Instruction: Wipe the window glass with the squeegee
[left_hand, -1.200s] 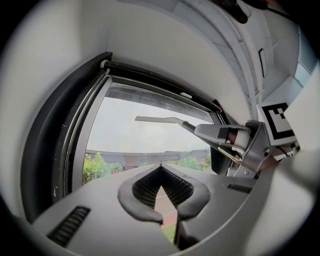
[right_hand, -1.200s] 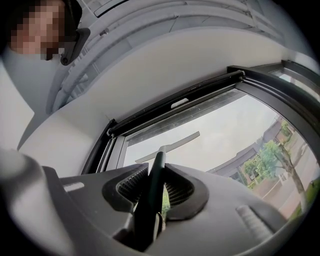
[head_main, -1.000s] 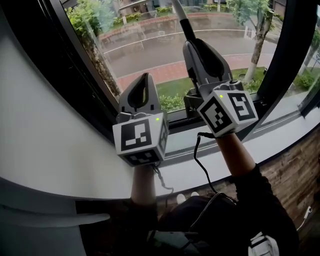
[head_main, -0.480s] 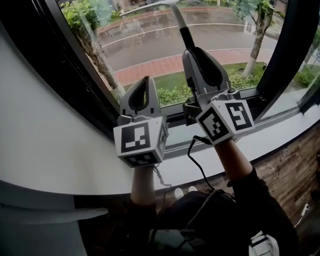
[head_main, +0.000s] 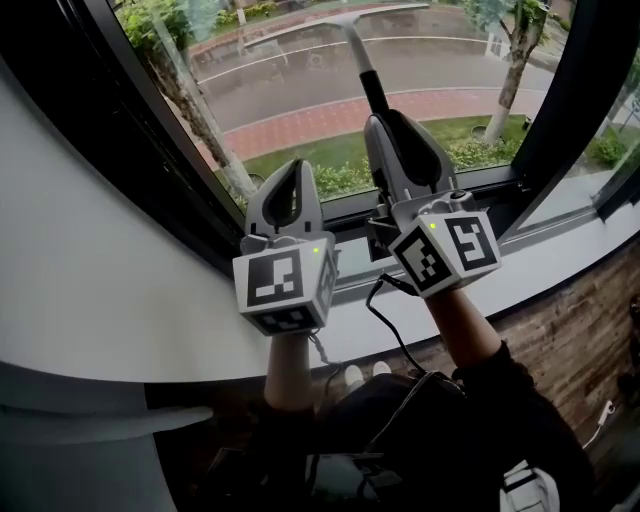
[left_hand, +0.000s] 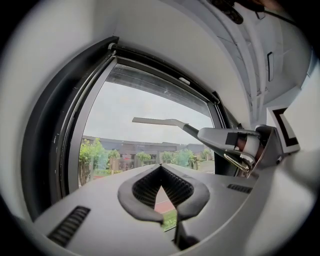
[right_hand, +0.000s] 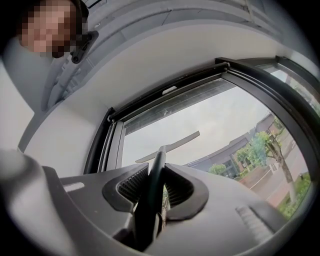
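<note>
The squeegee's black handle (head_main: 373, 95) rises from my right gripper (head_main: 392, 128), which is shut on it. Its pale blade (head_main: 330, 20) lies across the window glass (head_main: 290, 80) near the head view's top edge. In the right gripper view the handle (right_hand: 154, 175) runs between the ribbed pads of my right gripper (right_hand: 156, 170) up to the blade (right_hand: 170, 146). My left gripper (head_main: 290, 195) is held up beside it, to the left, shut with nothing in it. In the left gripper view my left gripper (left_hand: 161, 170) has its pads meeting, and the blade (left_hand: 155, 120) lies on the glass (left_hand: 135, 145) above.
A black window frame (head_main: 150, 150) borders the glass at the left and a black mullion (head_main: 570, 100) at the right. A white sill (head_main: 560, 255) runs below, over a brick wall (head_main: 570, 340). A white wall (head_main: 80, 260) curves at the left. A cable (head_main: 385, 320) hangs from my right gripper.
The squeegee blade has come into the head view's top edge. Both grippers sit slightly lower in the frame, the right still holding the handle.
</note>
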